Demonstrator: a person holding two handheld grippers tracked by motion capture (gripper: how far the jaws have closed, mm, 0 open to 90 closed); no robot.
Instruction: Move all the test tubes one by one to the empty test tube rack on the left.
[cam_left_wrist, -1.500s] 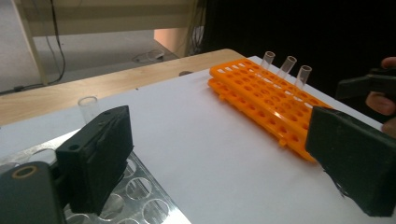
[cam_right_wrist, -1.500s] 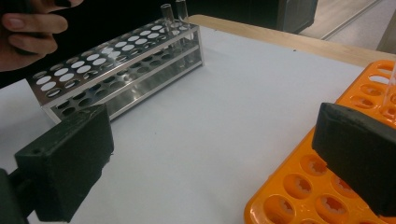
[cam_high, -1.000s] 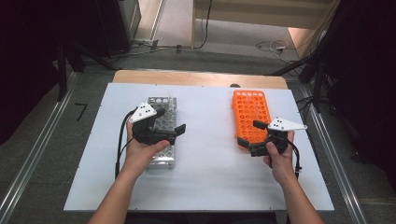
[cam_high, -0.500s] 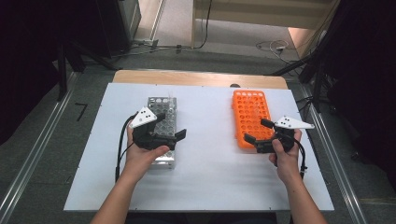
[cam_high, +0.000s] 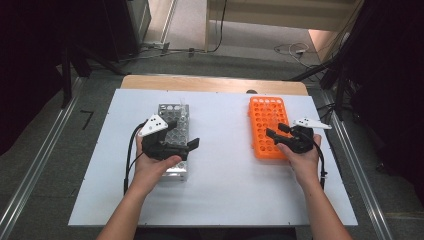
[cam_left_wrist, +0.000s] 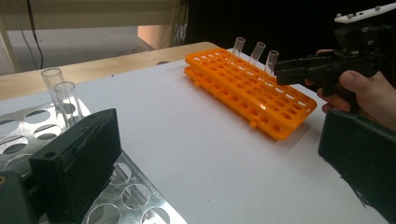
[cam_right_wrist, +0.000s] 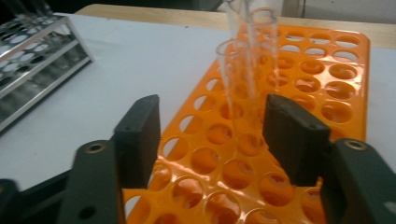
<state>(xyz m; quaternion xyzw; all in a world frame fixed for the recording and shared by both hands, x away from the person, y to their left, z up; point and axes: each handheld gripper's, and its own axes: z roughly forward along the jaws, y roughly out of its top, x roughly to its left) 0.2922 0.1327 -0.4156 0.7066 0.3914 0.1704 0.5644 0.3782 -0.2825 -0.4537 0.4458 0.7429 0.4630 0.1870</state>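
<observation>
In the high view the right gripper (cam_high: 278, 133) sits at right of centre, over the near right edge of the orange rack (cam_high: 268, 126). Its jaws have just been closing, yet in the right gripper view they stand apart either side of the nearest clear tube (cam_right_wrist: 236, 77), with a gap on both sides and no pad pressing on the glass. That tube and the two behind it stand upright in the rack's holes; blur makes it hard to say which row each is in.

The left gripper (cam_high: 182, 145) lies left of centre, above the near end of the metal rack (cam_high: 174, 134). In the left gripper view its jaws are spread wide with nothing between them, and two clear tubes (cam_left_wrist: 60, 93) stand upright at the left edge of that frame.

A broad bare strip of the white table (cam_high: 225, 165) separates the two racks, and more bare surface runs along the lower part of the frame. The orange rack lies close to the table's right edge; the metal rack has more margin toward the left edge
</observation>
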